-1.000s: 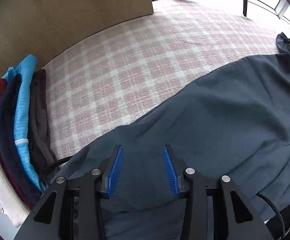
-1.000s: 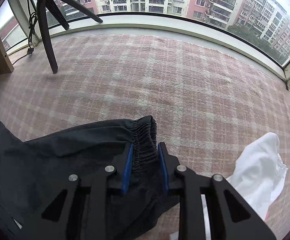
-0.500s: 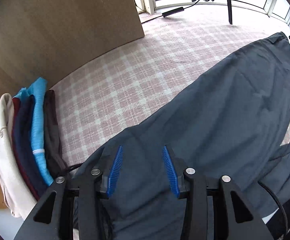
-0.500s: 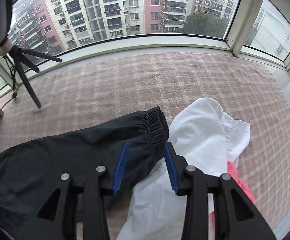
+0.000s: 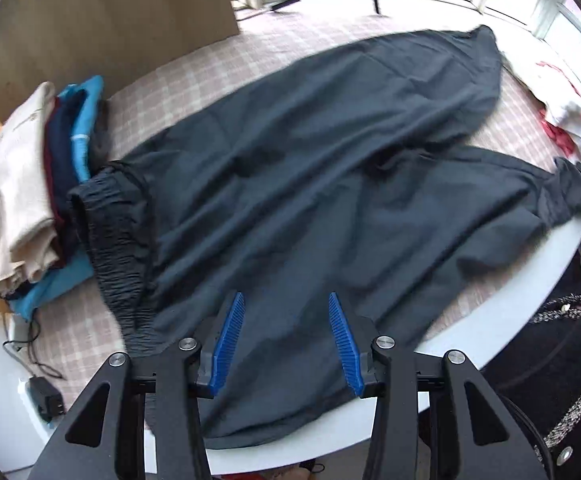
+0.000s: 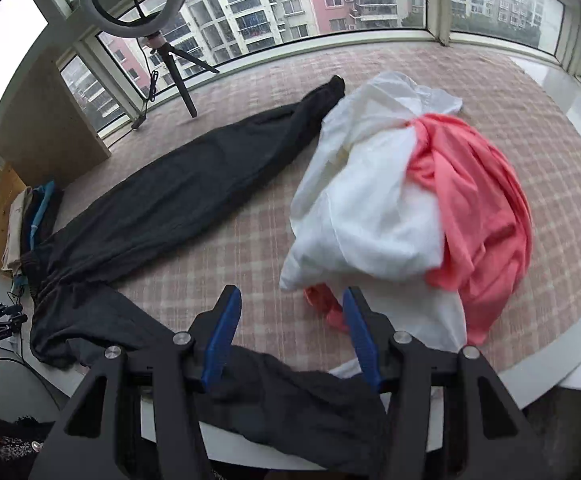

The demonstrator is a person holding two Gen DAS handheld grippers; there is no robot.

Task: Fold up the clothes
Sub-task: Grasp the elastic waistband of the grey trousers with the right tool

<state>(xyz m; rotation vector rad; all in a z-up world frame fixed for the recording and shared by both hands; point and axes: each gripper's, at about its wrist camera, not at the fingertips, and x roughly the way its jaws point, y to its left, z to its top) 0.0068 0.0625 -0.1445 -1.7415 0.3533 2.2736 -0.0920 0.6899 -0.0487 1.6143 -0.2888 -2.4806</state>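
1. Dark trousers [image 5: 310,184]: spread flat on the checked cloth [image 5: 178,92] that covers the table. One leg runs out toward the window; the other lies along the table's near edge [image 5: 502,312], cuff at the rim. Elastic waistband [image 5: 110,220] touches the folded stack.
2. Folded stack [image 5: 30,184]: cream, maroon, navy and bright blue garments, on the side of the trousers' waistband, beside a wooden panel [image 5: 102,28].
3. White garment [image 6: 370,200] with a coral garment [image 6: 478,216] tangled over it: a loose heap just beside the far trouser leg's cuff, touching it.
4. Left gripper [image 5: 286,340]: blue pads wide apart, holding nothing, hovering above the trousers near the waistband.
5. Right gripper [image 6: 290,332]: pads wide apart, empty, above the near trouser leg's cuff, a coral fold close by its right pad.
6. Ring light on tripod [image 6: 138,0]: beyond the trousers, by the window.
7. Containers: none in view.
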